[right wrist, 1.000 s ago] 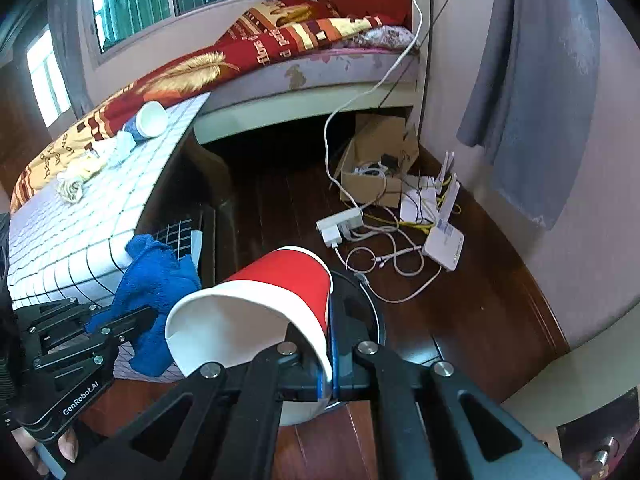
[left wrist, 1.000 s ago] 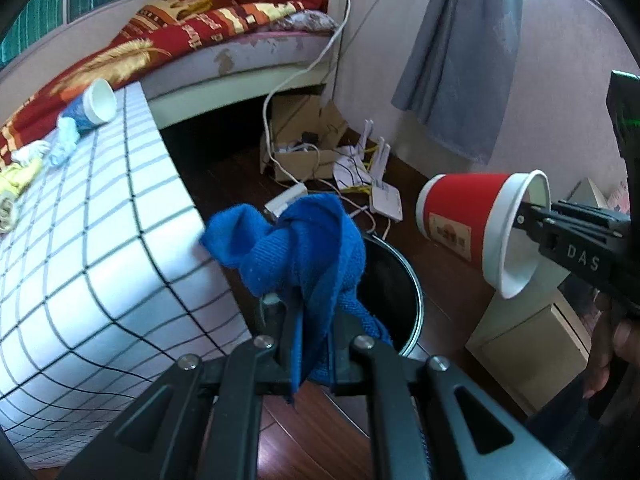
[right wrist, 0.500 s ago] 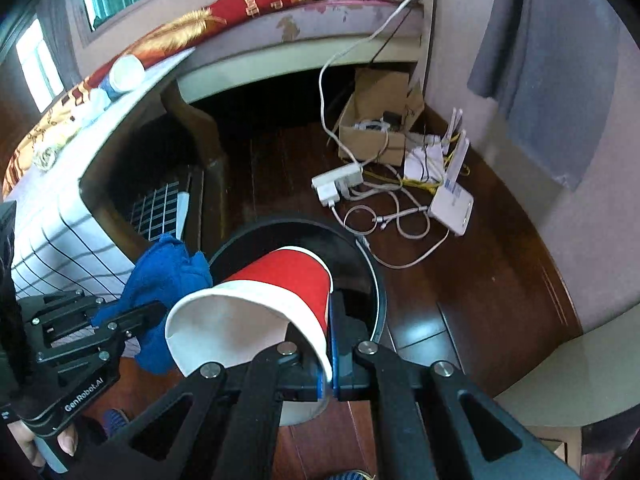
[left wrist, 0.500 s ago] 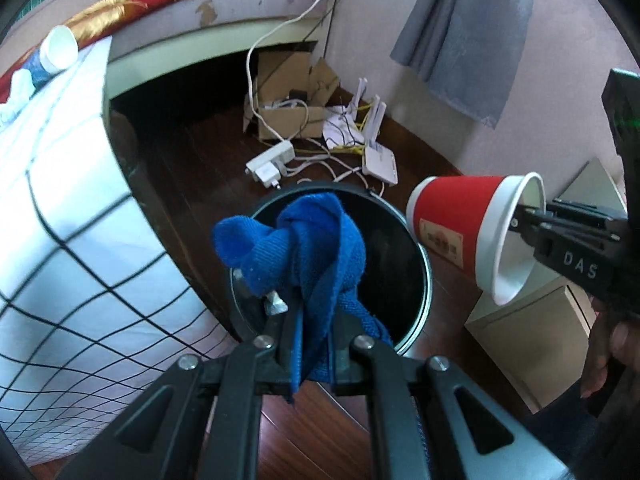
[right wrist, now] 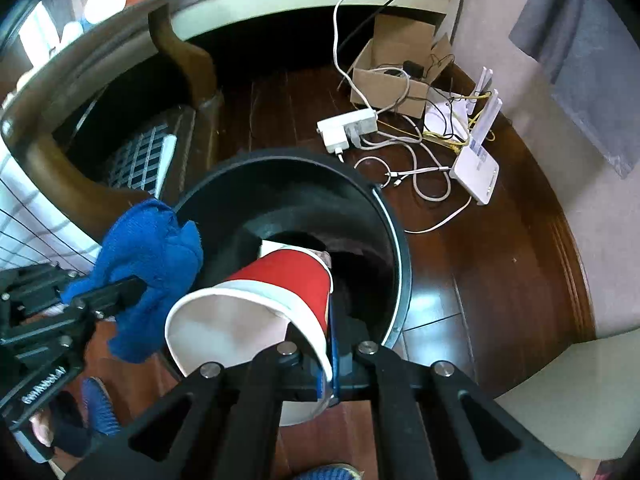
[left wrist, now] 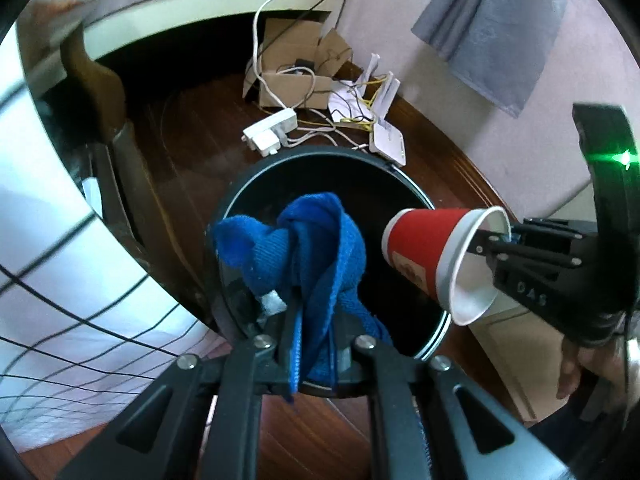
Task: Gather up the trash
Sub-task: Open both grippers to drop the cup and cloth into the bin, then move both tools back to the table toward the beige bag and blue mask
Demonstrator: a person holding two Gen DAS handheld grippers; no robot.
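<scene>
My left gripper (left wrist: 316, 320) is shut on a crumpled blue cloth (left wrist: 304, 240) and holds it over the open mouth of a round black trash bin (left wrist: 248, 176). My right gripper (right wrist: 330, 340) is shut on the rim of a red paper cup (right wrist: 288, 280) with a white inside, tilted over the same bin (right wrist: 384, 216). In the left wrist view the cup (left wrist: 432, 240) hangs over the bin's right rim. In the right wrist view the cloth (right wrist: 148, 256) is at the bin's left rim. Something white lies inside the bin.
A table with a white checked cloth (left wrist: 36, 208) and dark wooden frame stands left of the bin. Behind it on the wooden floor lie a power strip (right wrist: 348, 128), tangled cables, a white router (right wrist: 476, 172) and a cardboard box (right wrist: 392, 68). A pale cabinet (right wrist: 568, 392) stands right.
Both grippers have moved forward and down from beside the table to above the bin's mouth, still holding the cloth and the cup. The bin now fills the centre of both views.
</scene>
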